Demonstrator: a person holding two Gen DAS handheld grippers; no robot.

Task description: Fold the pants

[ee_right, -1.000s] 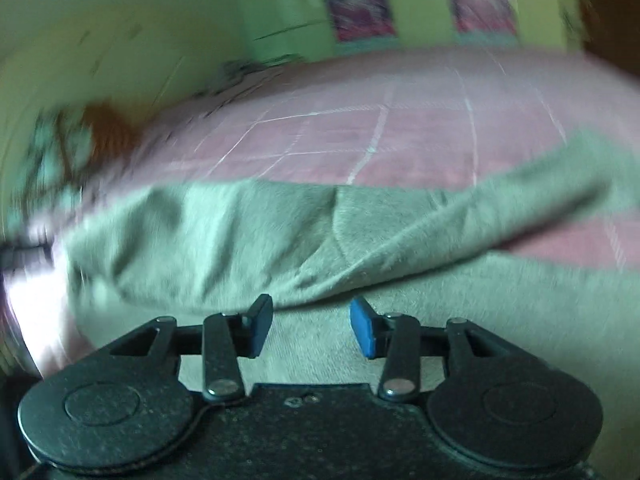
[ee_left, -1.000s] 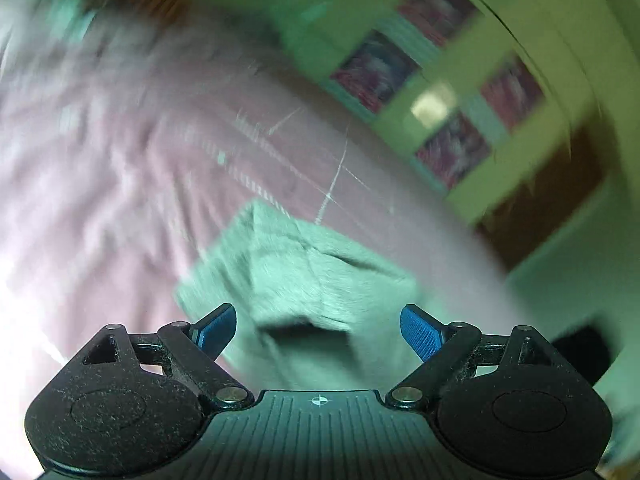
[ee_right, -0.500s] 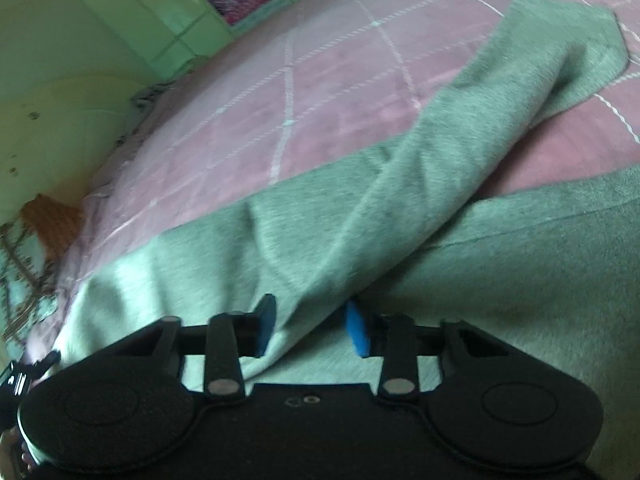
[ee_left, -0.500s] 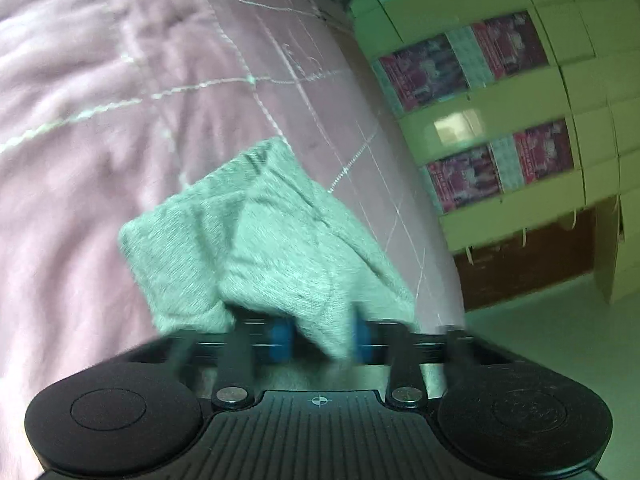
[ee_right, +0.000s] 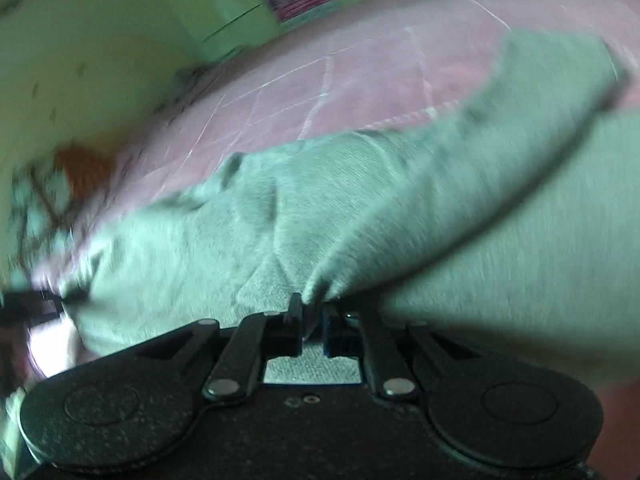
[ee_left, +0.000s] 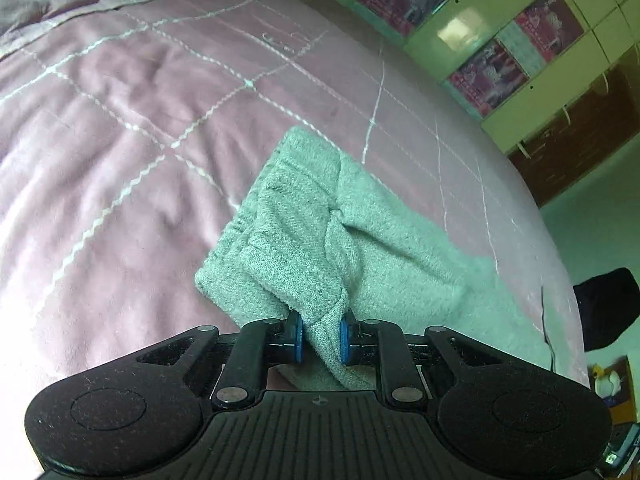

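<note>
— Pants [ee_left: 320, 240]? Spread on the pink bedspread [ee_left: 120, 160], cuff end toward its right edge.
— Left gripper [ee_left: 320, 340], right gripper [ee_right: 312, 320]?
— Both clenched on bunched cloth.
— Handling?
— Soft, limp, light; best pinched at hems.

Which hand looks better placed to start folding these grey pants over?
Probably left. Its claw pinches the free leg end of the pants, with bare bedspread around it. The right claw is clamped on fabric mid-garment.

Pink quilted bedspread [ee_left: 120, 128] — green cupboards [ee_left: 500, 20] beyond.
</note>
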